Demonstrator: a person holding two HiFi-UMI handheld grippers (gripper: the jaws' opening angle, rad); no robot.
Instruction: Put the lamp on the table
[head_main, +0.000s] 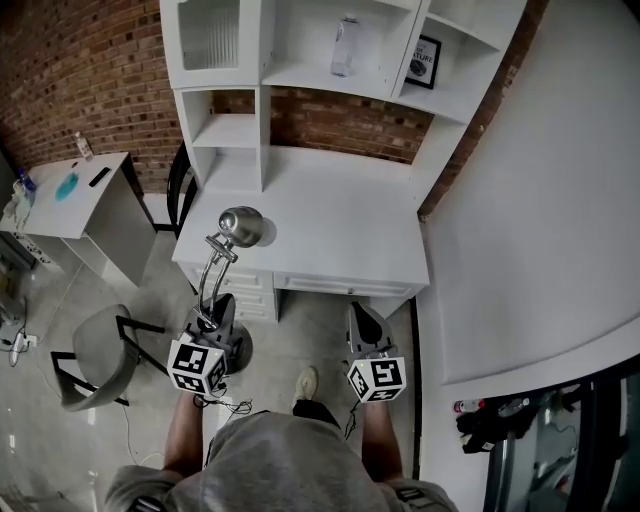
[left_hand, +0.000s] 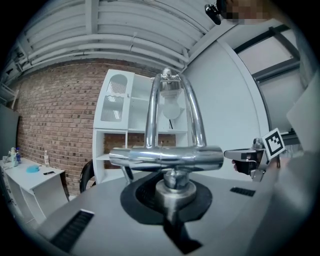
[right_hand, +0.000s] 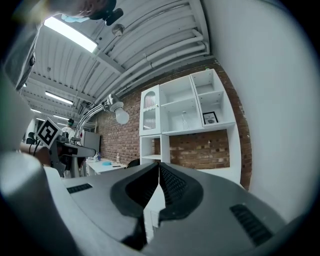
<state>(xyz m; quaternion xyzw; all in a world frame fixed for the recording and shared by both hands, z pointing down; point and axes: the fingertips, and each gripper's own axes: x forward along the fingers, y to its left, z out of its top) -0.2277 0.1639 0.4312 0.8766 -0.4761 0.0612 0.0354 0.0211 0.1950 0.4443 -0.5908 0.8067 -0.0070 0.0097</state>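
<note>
A chrome desk lamp (head_main: 228, 240) hangs in the air in front of the white desk (head_main: 340, 225), its round head over the desk's front left corner. My left gripper (head_main: 214, 320) is shut on the lamp's lower stem. In the left gripper view the stem's joint (left_hand: 169, 189) sits clamped between the jaws, with the crossbar, twin arms and bulb (left_hand: 171, 107) above. My right gripper (head_main: 366, 322) is beside it in front of the desk, shut and empty; its jaws (right_hand: 158, 169) meet with nothing between them. From the right gripper view the lamp's bulb (right_hand: 121, 114) shows at the left.
The desk carries a white shelf hutch (head_main: 300, 60) with a bottle and a framed picture. A grey chair (head_main: 100, 352) stands on the floor at the left, a second white table (head_main: 75, 195) behind it. A white wall (head_main: 540, 200) runs along the right.
</note>
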